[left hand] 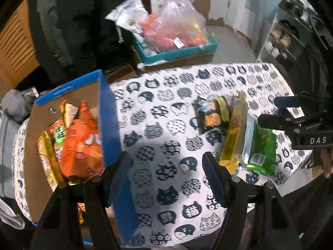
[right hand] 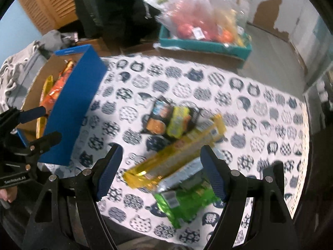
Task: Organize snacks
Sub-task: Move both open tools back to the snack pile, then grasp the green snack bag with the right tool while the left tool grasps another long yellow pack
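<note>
Cat-print tablecloth (right hand: 260, 112) carries blue box (right hand: 70, 112) and loose snack packets (right hand: 179, 152).

— Left wrist view: looked steeply down along its own fingers (left hand: 122, 179) from close above the table (left hand: 166, 104), beside the blue box (left hand: 108, 112).

— Right wrist view: looked down likewise, close over the yellow packet (right hand: 177, 152) and green packet (right hand: 187, 204).

— Shared between both: cat-print cloth, blue box (right hand: 72, 108), the packets (left hand: 231, 137), teal tray (left hand: 179, 52) beyond.

— Also caught each other's gripper at the frame edges.

Cat-print tablecloth (left hand: 166, 108), slatted wooden door (left hand: 14, 48), grey garment (right hand: 18, 70) beside table.
</note>
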### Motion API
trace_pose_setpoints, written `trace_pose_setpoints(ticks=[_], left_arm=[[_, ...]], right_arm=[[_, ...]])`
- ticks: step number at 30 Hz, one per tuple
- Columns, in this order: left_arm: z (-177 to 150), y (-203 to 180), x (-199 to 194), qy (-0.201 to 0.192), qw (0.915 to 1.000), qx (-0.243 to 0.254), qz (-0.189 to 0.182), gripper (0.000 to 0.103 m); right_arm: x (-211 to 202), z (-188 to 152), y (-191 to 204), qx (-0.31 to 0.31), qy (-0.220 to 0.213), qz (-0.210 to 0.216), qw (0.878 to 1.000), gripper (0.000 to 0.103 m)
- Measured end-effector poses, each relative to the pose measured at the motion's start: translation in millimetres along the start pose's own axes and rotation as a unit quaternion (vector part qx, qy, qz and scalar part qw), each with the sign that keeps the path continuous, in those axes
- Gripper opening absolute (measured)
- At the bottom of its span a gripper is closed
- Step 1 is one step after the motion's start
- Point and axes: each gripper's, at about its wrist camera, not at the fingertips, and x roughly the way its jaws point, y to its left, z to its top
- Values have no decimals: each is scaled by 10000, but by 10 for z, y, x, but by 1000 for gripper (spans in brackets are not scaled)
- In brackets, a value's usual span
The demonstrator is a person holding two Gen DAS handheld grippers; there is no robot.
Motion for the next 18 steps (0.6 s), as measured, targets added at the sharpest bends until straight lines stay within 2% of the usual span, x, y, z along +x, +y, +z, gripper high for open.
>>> trace_pose_setpoints(ticks=[11,18], left_arm=[[16,-507,288,248,9983,498,-157,72],[-6,-633,529,432,9974,526,-222,72]], right_arm=[[226,-371,-478,545,345,-362,9973,77],[472,-644,-653,1074,667,-422,9911,78]])
